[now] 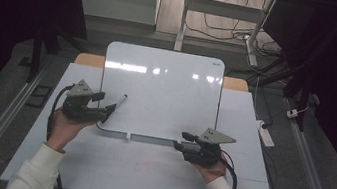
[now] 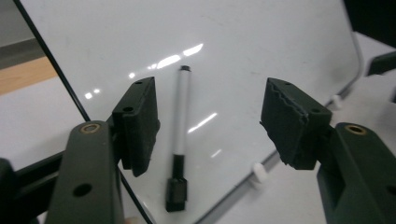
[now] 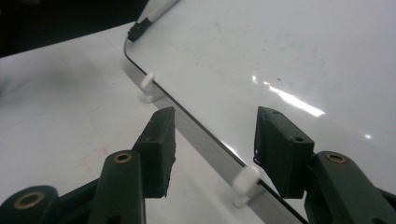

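A white whiteboard [image 1: 161, 93] lies flat on the table. A white marker [image 1: 118, 103] with a black cap rests on its left part, near the edge. My left gripper [image 1: 108, 110] is just left of the board with its tips at the marker's capped end. In the left gripper view the marker [image 2: 181, 116] lies on the board [image 2: 257, 51] between the open jaws of my left gripper [image 2: 210, 121], touched by neither pad. My right gripper [image 1: 180, 141] is at the board's near edge; its open jaws [image 3: 212, 140] straddle that edge [image 3: 205, 135] without pressing on it.
Small white feet [image 3: 246, 179] [image 3: 148, 84] stick out from the board's near edge. The table is covered in white sheets [image 1: 145, 172] with faint red marks. A power strip [image 1: 265, 133] lies off the table's right side. Desk legs and cables stand beyond the table.
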{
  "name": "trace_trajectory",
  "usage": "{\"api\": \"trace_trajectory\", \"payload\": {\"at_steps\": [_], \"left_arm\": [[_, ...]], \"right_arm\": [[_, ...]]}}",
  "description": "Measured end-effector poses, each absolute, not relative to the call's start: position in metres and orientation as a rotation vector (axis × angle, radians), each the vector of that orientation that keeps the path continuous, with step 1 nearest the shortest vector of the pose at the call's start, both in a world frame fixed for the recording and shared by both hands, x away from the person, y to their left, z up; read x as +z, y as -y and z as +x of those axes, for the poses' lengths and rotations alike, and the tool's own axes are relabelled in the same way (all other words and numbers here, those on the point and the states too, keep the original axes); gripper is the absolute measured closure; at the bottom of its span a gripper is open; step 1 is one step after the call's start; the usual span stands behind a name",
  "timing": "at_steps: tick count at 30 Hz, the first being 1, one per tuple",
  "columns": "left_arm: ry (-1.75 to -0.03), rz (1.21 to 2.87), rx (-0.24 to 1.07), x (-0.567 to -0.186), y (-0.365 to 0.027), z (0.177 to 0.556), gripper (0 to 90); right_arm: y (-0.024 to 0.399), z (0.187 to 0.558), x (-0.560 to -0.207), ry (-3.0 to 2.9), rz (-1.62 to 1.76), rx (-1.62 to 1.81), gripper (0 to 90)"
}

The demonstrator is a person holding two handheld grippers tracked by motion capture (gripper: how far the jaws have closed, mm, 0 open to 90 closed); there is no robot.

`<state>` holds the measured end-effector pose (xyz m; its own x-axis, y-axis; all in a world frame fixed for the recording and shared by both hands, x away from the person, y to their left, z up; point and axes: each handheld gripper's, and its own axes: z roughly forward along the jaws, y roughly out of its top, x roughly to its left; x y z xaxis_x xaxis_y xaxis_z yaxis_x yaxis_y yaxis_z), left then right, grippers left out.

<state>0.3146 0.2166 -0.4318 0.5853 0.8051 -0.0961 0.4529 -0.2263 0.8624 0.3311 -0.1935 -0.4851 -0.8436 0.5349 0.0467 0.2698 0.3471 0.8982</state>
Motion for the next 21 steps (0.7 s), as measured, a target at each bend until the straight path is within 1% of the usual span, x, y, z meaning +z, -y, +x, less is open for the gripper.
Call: {"api": "trace_trajectory", "payload": {"at_steps": [8,21], "left_arm": [[-0.963,1.891,0.380,-0.443,-0.221,0.288,33.6],[-1.001,1.933,0.332,-0.485,-0.235,0.245,30.9]], "right_arm": [[0.217,0.329,-0.488,-2.306,0.752,1.423,47.3],[0.278,0.316,-0.496,-2.209,0.833,1.337,44.4]]}}
